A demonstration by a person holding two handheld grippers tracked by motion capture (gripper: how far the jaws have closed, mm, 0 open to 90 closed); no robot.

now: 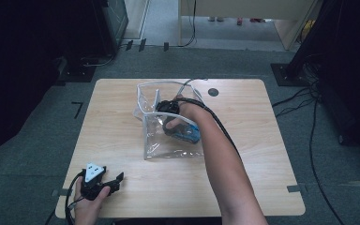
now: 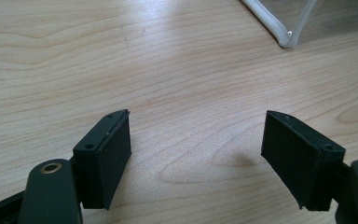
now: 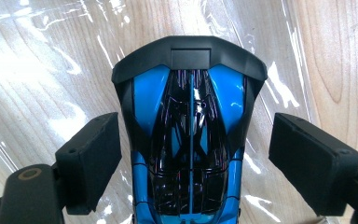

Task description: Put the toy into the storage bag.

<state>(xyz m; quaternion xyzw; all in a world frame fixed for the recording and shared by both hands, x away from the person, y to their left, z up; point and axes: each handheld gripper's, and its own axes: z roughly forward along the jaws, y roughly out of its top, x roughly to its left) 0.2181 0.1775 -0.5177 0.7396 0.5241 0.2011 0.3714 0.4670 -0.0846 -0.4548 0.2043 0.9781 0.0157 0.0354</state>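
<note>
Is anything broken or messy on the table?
Nothing looks broken or spilled. The blue toy car lies inside the clear plastic bag on the wooden table, between the open jaws of the right gripper. The bag's plastic is wrinkled and shiny. The left gripper is open above bare wood.

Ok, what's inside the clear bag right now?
A blue and black toy car lies inside the clear bag, with the right gripper straddling it, pads apart from its sides. The hand covers the bag's far end.
</note>
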